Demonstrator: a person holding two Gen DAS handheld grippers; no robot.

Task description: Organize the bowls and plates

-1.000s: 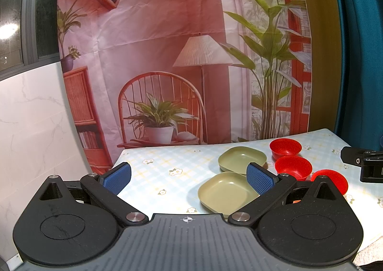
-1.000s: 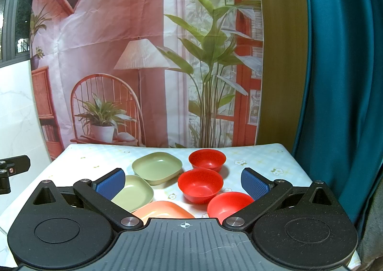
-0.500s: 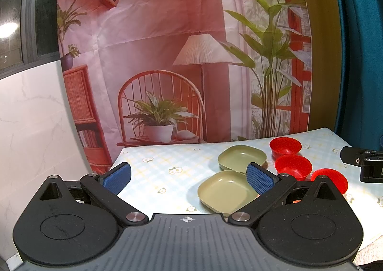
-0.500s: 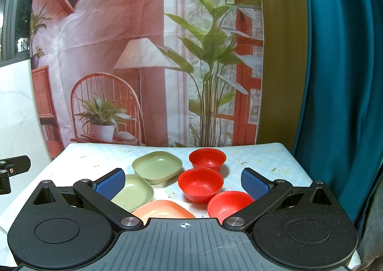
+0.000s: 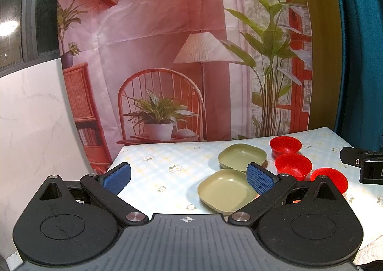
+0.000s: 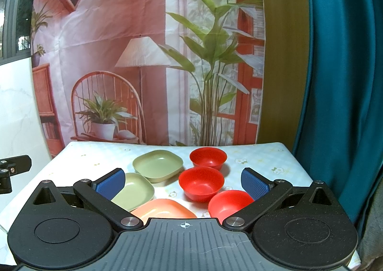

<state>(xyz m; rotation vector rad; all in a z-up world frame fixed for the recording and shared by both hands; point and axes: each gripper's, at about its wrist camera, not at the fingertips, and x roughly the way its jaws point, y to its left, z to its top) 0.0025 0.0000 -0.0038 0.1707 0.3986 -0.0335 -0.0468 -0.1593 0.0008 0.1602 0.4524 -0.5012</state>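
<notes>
Nothing much has moved since the earlier pictures: the dishes lie in the same spots and both grippers hang in the same place above the near edge of the desk. Three plates sit in a line on the left side: the far green plate [image 6: 156, 162], the near green plate [image 6: 134, 190] just in front of it, and the orange plate [image 6: 165, 208] closest of all, at about 6 o'clock in the right wrist view. Three red bowls sit in a line next to them: the far red bowl [image 6: 207, 157], the middle red bowl [image 6: 201, 181] and the near red bowl [image 6: 229, 202]. None is stacked yet, so I think the job is only at its start. The left gripper [image 5: 189, 175] is wide open and holds nothing; the near green plate is at about 3 o'clock from it. The right gripper [image 6: 183, 181] is wide open too and holds nothing, with the bowls lying ahead between its blue pads [image 6: 253, 183]. The desk [image 5: 155, 163] has a pale cloth with little flowers. Behind it hangs a backdrop [image 6: 119, 43] with a chair, a lamp and plants, and a blue curtain [image 6: 335, 79] is at 3 o'clock. Next, I think, a gripper must go down and forward, pinch the rim of one dish, lift it and set it inside another of the same kind.
</notes>
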